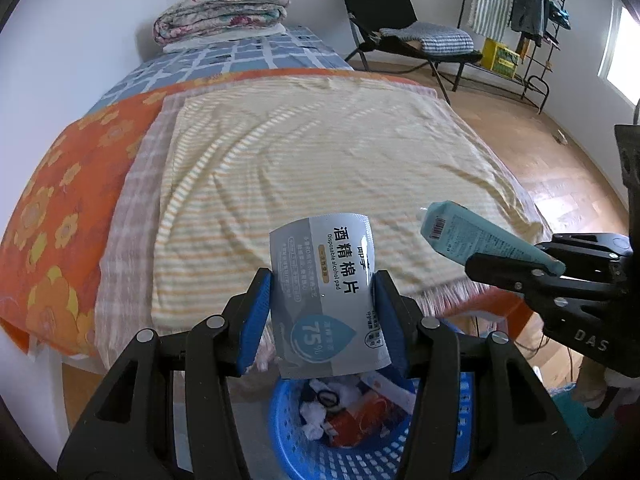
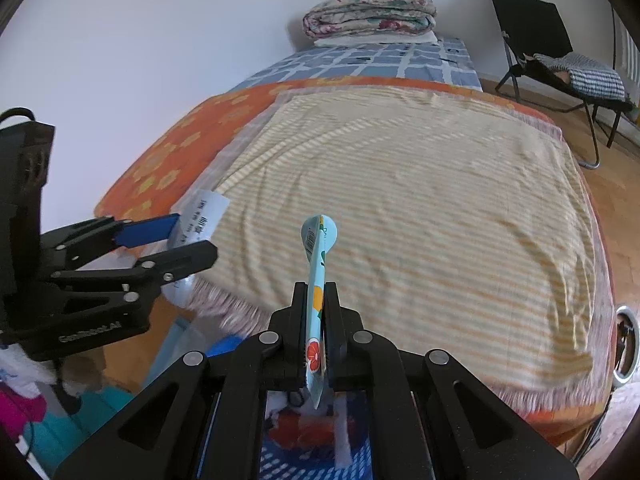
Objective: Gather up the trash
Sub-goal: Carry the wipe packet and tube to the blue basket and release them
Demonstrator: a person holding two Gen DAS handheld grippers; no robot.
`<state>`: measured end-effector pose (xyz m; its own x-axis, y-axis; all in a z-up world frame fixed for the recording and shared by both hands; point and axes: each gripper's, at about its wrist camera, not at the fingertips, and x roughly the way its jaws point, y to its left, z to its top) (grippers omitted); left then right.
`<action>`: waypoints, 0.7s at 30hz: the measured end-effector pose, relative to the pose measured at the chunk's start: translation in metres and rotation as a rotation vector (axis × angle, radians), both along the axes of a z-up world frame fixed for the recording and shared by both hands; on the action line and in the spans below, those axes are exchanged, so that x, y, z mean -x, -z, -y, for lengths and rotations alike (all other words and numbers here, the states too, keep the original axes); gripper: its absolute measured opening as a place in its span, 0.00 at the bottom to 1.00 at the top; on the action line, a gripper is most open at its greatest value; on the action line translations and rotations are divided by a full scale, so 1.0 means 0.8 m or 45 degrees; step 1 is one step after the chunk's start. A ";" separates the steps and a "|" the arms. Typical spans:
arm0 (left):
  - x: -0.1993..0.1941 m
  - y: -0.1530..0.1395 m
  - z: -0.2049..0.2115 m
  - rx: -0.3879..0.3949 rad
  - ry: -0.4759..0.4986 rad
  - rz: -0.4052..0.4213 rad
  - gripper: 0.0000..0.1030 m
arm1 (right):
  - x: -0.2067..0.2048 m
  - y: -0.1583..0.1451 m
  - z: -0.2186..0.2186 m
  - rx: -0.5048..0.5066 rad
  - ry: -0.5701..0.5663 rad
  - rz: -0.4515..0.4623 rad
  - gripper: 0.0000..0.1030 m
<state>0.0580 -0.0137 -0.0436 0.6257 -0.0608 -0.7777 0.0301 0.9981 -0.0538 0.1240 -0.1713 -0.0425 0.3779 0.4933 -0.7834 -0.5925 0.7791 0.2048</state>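
Note:
My left gripper (image 1: pixel 322 300) is shut on a grey alcohol pad packet (image 1: pixel 326 292), held upright above a blue trash basket (image 1: pixel 464 420) with several scraps in it. My right gripper (image 2: pixel 316 300) is shut on the flat end of a light blue tube (image 2: pixel 316 276) with fruit pictures. In the left wrist view the tube (image 1: pixel 480 236) and the right gripper (image 1: pixel 520 272) show at the right, over the bed's foot. In the right wrist view the left gripper (image 2: pixel 188 240) and the packet (image 2: pixel 202 216) show at the left. The basket (image 2: pixel 276 456) lies below my fingers.
A bed with a yellow striped towel (image 1: pixel 320 152) over an orange flowered sheet (image 1: pixel 60 208) fills the middle. A folded quilt (image 1: pixel 224 8) lies at its head. A black chair (image 1: pixel 400 28) and a clothes rack (image 1: pixel 516 12) stand on the wood floor at the right.

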 end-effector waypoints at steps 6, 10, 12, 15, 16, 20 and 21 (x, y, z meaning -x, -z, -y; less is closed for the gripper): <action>0.031 0.026 0.010 -0.003 0.019 -0.045 0.51 | 0.046 0.014 0.019 -0.001 -0.019 -0.023 0.05; 0.046 0.047 0.015 0.009 0.025 -0.094 0.51 | 0.067 0.033 0.034 0.001 -0.020 -0.083 0.05; 0.051 0.055 0.016 0.010 0.030 -0.114 0.51 | 0.072 0.039 0.038 0.007 -0.018 -0.098 0.05; 0.060 0.066 0.019 0.015 0.034 -0.136 0.51 | 0.080 0.049 0.045 0.012 -0.010 -0.121 0.05; 0.062 0.068 0.021 0.015 0.035 -0.141 0.51 | 0.083 0.052 0.047 0.015 -0.008 -0.129 0.05; 0.070 0.075 0.024 0.017 0.036 -0.155 0.52 | 0.091 0.060 0.048 0.024 -0.012 -0.148 0.05; 0.072 0.077 0.024 0.021 0.034 -0.160 0.53 | 0.093 0.061 0.048 0.025 -0.014 -0.151 0.05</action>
<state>0.0007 -0.0329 -0.1053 0.5212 -0.0894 -0.8488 0.0487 0.9960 -0.0749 0.0496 -0.2101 -0.0917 0.2767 0.4813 -0.8317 -0.5737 0.7771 0.2588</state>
